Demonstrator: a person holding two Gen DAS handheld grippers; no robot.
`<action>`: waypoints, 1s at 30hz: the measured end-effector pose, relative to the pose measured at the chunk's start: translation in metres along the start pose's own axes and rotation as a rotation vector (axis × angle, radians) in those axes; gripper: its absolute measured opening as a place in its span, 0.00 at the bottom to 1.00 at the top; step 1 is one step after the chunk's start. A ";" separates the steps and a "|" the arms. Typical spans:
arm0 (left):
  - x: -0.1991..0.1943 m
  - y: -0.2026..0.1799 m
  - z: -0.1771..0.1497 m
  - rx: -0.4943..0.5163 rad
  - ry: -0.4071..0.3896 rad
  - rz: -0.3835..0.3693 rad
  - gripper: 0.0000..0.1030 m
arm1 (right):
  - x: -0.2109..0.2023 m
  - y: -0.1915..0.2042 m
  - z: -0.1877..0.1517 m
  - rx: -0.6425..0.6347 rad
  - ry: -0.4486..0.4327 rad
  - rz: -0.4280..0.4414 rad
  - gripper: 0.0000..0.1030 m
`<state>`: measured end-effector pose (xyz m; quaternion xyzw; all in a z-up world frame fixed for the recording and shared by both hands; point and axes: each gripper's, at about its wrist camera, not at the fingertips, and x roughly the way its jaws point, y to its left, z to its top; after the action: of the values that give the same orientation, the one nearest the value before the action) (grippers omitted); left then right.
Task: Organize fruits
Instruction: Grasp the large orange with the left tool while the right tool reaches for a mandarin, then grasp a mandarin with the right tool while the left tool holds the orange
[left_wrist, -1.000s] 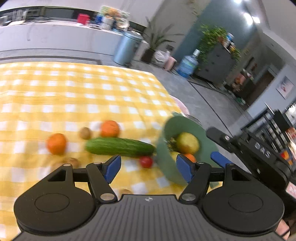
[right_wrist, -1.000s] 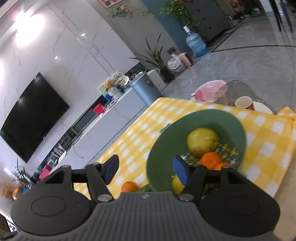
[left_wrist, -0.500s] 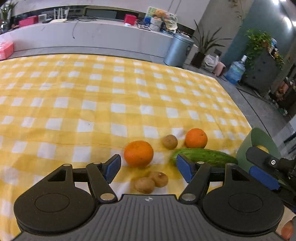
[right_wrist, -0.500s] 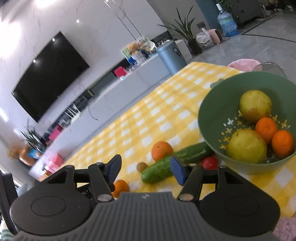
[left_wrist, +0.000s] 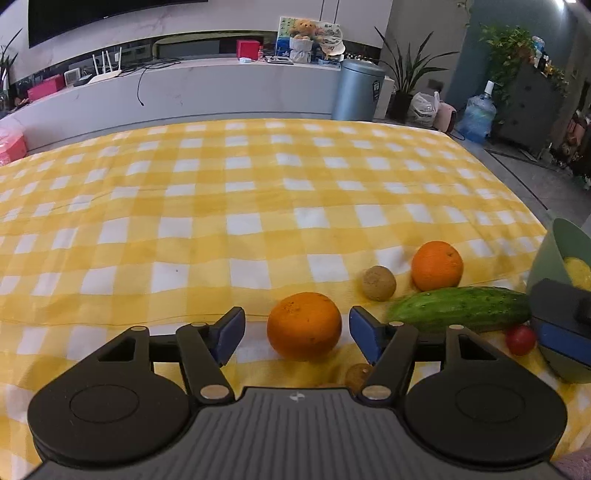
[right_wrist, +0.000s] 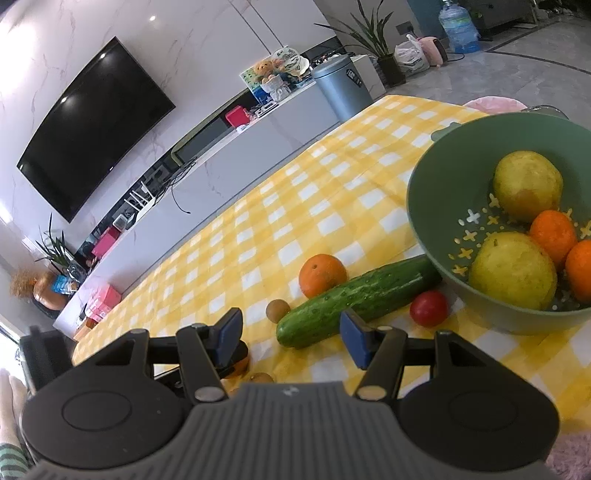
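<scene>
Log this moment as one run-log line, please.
left gripper: jaws closing around near orange, no contact yet | right gripper: open at cucumber | green bowl: holds fruit

A yellow-and-white checked cloth (left_wrist: 236, 206) covers the tabletop, and beyond it stand a grey cylindrical bin (left_wrist: 356, 90), a long white counter (left_wrist: 207, 92), a black wall television (right_wrist: 92, 129) and a blue water bottle (left_wrist: 478, 116).

We see an orange (left_wrist: 304, 325) on the tablecloth (left_wrist: 221, 206), right in front of us. Behind it to the right sit a kiwi (left_wrist: 378, 283) and another orange (left_wrist: 437, 266). A cucumber (left_wrist: 461, 308) lies before those two, reaching toward the bowl (right_wrist: 436, 206). A tomato (right_wrist: 428, 308) sits beside the bowl, which has fruit in it.
</scene>
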<state>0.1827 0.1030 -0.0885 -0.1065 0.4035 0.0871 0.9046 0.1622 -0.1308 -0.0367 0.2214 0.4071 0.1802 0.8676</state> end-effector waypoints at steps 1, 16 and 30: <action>0.003 0.002 0.000 -0.005 0.005 -0.010 0.72 | 0.001 0.000 0.000 0.003 0.001 -0.002 0.56; 0.001 0.007 -0.009 -0.001 -0.019 -0.046 0.49 | 0.007 -0.001 -0.005 -0.007 0.052 -0.020 0.56; -0.003 0.020 -0.006 -0.074 -0.023 -0.074 0.49 | 0.022 0.043 0.039 -0.177 0.106 -0.226 0.56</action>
<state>0.1715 0.1207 -0.0926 -0.1538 0.3851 0.0697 0.9073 0.2010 -0.0930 -0.0053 0.0871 0.4573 0.1279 0.8758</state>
